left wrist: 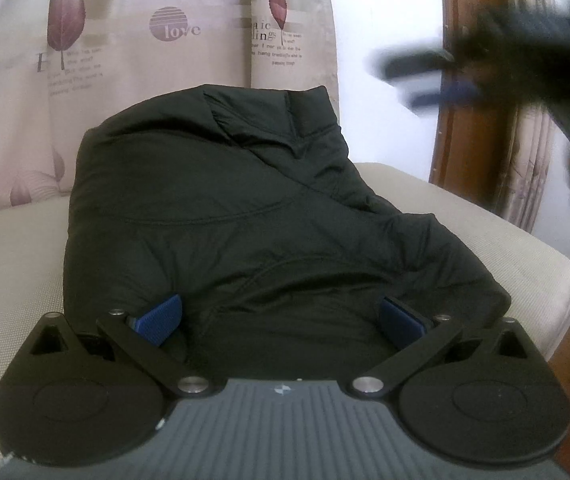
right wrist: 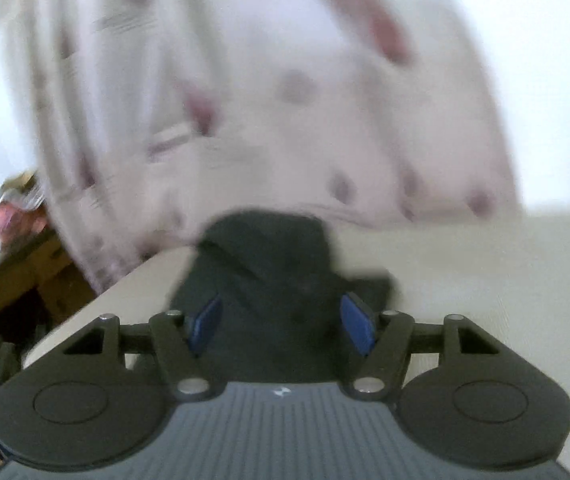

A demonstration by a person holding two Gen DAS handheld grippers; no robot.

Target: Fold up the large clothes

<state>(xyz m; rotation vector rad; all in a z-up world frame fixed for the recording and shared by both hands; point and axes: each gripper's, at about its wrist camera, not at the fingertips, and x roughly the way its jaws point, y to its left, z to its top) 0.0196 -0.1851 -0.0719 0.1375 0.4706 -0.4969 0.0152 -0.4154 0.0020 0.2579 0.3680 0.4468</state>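
Above the folded jacket (left wrist: 269, 216), right tongs (right wrist: 281, 322) hang parted, tilted down.

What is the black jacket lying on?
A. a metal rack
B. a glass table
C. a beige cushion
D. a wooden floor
C: the jacket sits folded on a beige cushion, with a leaf-print curtain hanging behind it.

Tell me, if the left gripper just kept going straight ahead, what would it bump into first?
Most likely the folded black jacket: the left gripper points straight at it, open fingers either side of its near edge.
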